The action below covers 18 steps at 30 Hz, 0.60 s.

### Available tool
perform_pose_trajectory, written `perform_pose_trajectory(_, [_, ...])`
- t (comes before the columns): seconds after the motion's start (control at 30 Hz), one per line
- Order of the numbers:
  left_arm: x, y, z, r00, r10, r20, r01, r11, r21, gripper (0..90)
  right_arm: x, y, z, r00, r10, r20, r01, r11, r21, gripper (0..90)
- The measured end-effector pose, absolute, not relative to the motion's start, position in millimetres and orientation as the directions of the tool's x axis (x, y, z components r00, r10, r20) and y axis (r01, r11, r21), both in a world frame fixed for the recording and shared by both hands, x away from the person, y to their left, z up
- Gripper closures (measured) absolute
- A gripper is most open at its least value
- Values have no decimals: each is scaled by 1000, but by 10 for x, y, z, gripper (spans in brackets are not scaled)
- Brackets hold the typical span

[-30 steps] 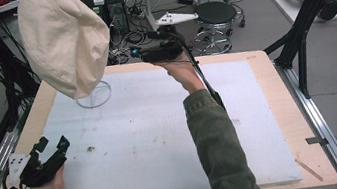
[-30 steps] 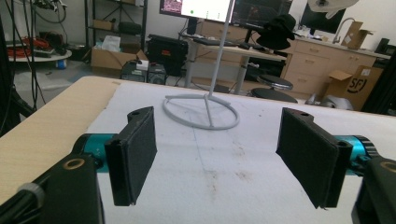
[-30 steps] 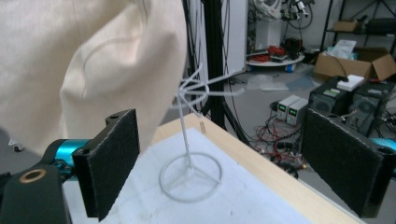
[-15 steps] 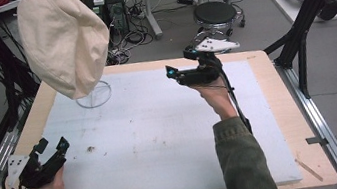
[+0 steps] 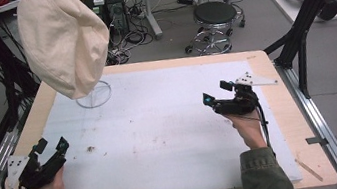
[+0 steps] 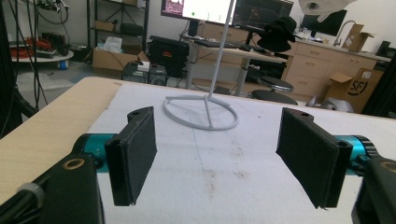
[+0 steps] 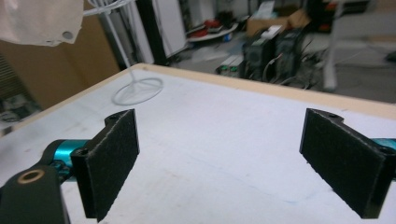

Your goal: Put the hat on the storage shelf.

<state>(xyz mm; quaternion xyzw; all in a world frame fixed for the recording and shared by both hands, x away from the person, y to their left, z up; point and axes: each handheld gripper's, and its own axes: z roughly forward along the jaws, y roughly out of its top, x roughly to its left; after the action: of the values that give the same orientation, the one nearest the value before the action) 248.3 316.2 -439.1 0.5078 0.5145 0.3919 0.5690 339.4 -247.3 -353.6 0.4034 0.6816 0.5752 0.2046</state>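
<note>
A cream cloth hat hangs on a white wire stand at the table's far left; its hem shows at the top left of the right gripper view. The stand's ring base lies ahead of my left gripper, which is open and empty. In the high view my left gripper rests at the near left of the table. My right gripper sits low over the right side of the white mat, pointing left. Its jaws stand wide apart with nothing between them.
A white mat covers the wooden table, with dark specks near the left gripper. Black frame posts rise at both sides. Stools and computer cases stand on the floor beyond the far edge.
My right gripper has come from the table's far edge near the hat down and toward the near right, staying open. The left gripper has not moved.
</note>
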Motion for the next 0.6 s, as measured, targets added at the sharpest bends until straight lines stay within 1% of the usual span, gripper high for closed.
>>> perform_pose_trajectory(0.07, [2481,3161,-4389,163,969,-186,75,176,982,283,3322,-2539,-3549,-579,790,201,317,-10,949,109])
perform_pose_trajectory(0.17, [2485,3163,-4391,162,969,-187,76,177,981,283,3239,-2602,-3584,-563,803,196,329,1,944,109])
perform_pose_trajectory(0.2, [2486,3163,-4391,162,969,-187,77,177,981,283,3212,-2617,-3597,-558,809,184,316,2,949,110])
perform_pose_trajectory(0.43, [2492,3155,-4393,164,969,-185,77,175,982,283,3047,-2713,-3702,-522,828,203,335,-19,942,109])
perform_pose_trajectory(0.57, [2495,3148,-4392,162,969,-184,76,174,982,283,2949,-2713,-3771,-444,881,164,344,-1,939,91])
perform_pose_trajectory(0.6, [2497,3148,-4392,162,970,-184,77,173,982,283,2922,-2713,-3791,-421,896,141,330,6,944,92])
